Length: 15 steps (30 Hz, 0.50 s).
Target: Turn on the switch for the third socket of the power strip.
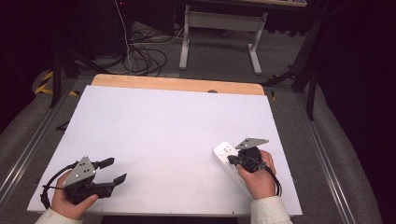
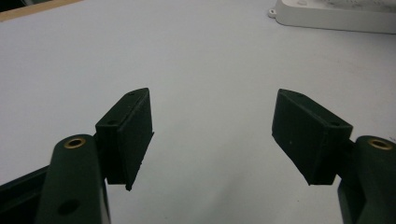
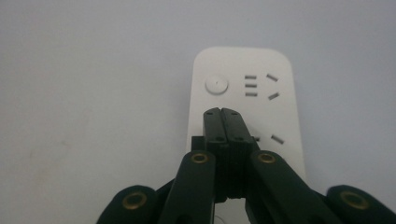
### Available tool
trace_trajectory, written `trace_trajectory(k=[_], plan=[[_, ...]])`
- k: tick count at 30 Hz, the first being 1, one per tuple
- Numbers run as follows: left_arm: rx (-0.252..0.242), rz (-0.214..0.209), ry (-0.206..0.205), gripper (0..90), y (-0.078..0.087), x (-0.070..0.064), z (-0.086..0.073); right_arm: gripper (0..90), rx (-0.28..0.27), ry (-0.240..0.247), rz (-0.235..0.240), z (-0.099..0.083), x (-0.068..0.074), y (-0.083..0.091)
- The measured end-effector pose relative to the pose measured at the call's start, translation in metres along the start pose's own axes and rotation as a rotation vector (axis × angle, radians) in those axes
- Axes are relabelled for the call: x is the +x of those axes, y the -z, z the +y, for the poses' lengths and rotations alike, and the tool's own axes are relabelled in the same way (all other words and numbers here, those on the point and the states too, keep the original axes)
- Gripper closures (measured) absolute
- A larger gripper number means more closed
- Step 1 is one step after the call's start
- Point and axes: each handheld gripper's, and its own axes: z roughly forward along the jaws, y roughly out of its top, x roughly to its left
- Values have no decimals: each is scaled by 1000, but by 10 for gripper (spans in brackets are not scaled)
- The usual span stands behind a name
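A white power strip [image 1: 223, 151] lies flat near the table's right front corner, its far end showing a round button [image 3: 216, 85] and socket slots. My right gripper [image 1: 232, 161] is over the strip's middle, just behind the button, its jaws pressed together with nothing between them [image 3: 222, 112]. Whether its tips touch the strip I cannot tell. The near part of the strip is hidden under the hand. My left gripper [image 1: 118, 169] rests at the front left of the table, jaws wide apart and empty [image 2: 212, 100]. From there the power strip [image 2: 336, 14] appears far off at the upper right.
A white board [image 1: 163, 126] covers the table, with a wooden strip [image 1: 177, 84] along the far edge. Beyond it on the floor are loose cables [image 1: 144, 56] and the white legs of another desk [image 1: 219, 32]. Metal rails run along both sides.
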Motion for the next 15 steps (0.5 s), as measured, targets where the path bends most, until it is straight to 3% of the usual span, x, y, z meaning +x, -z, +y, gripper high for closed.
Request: trace_trajectory(k=[15], plan=[[-2,2,1,293,0,0,0,900,-78,33,-4,10,12,20]])
